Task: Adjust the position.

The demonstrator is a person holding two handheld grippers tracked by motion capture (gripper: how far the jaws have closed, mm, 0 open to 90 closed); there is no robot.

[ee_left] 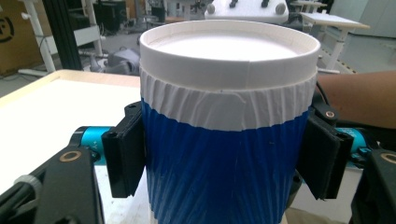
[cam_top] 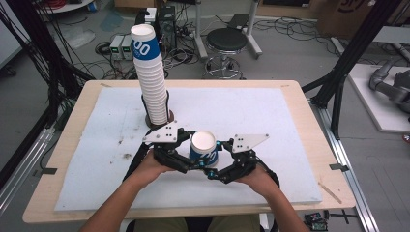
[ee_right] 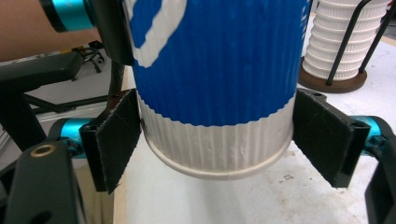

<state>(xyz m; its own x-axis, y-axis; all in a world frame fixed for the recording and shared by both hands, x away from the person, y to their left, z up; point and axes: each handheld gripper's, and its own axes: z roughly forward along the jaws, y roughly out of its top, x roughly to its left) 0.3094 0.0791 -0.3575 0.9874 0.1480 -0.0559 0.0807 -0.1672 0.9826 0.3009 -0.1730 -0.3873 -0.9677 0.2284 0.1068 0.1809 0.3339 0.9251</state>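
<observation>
A blue-and-white ribbed paper cup (cam_top: pixel 203 145) stands upright, lifted a little off the white foam board (cam_top: pixel 270 111). Both grippers hold it from opposite sides. In the left gripper view my left gripper (ee_left: pixel 224 158) has its pads pressed on the blue band of the cup (ee_left: pixel 224 107). My right gripper (ee_right: pixel 217 135) has its pads against the lower white band of the cup (ee_right: pixel 219 60), whose bottom rim hangs clear of the board. From above, the left gripper (cam_top: pixel 186 157) and the right gripper (cam_top: pixel 220 162) meet at the cup.
A tall stack of the same cups (cam_top: pixel 147 77) rises from a round wire holder (cam_top: pixel 159 121) just behind the left gripper, and the stack (ee_right: pixel 341 42) stands close at the upper right of the right gripper view. A black stool (cam_top: pixel 226 41) and cables lie on the floor beyond the table.
</observation>
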